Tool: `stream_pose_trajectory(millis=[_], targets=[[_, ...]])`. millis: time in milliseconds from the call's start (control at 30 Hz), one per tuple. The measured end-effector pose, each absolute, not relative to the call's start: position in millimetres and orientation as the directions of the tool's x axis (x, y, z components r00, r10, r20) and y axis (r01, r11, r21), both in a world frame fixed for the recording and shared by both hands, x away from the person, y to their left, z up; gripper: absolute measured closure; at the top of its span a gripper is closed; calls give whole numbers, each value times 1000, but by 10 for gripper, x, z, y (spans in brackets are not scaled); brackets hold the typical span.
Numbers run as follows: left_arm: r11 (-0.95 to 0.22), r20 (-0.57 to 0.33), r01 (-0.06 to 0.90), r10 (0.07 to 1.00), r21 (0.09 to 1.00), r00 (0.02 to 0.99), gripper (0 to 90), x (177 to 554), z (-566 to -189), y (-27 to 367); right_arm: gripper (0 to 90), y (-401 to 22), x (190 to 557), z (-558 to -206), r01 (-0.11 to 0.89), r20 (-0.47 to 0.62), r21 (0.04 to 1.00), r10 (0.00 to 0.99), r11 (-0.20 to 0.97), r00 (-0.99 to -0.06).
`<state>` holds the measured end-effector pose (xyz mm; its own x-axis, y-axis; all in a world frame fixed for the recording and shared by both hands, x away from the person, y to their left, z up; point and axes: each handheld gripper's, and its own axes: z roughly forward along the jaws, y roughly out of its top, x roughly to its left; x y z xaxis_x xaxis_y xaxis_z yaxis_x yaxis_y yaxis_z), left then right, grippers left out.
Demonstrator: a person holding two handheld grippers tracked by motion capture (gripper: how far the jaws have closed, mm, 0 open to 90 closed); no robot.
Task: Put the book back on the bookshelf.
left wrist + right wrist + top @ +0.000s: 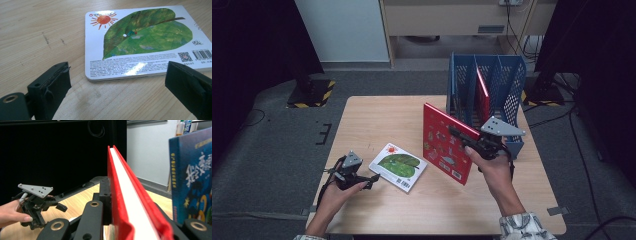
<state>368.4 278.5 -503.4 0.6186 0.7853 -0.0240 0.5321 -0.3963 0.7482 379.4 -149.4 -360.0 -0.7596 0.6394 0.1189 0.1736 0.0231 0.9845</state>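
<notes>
On the wooden table (377,115) sit two loose books and one blue file rack (512,85). At left, the left gripper (371,179) rests with jaws apart, just beside the flat leaf-cover book (398,166). Further right, the right gripper (458,134) clamps the red book (443,142) upright, close before the rack, where another red book (482,97) stands.

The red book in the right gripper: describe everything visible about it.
The red book is a thin hardcover with a glossy red cover printed with small pictures and a white label near its lower corner. White page edges show between the covers in the right gripper view. It stands upright and tilted over the wooden table, just in front of the blue file rack. The right gripper is clamped on its edge.
</notes>
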Motion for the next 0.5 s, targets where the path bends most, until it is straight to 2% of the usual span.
stream_pose_trajectory(millis=[500], targets=[[-396, -21, 532, 788, 748, 616, 54, 3676, -5028, 2786, 798, -1763, 3640, -3493, 183, 122, 983, 666, 23, -736]])
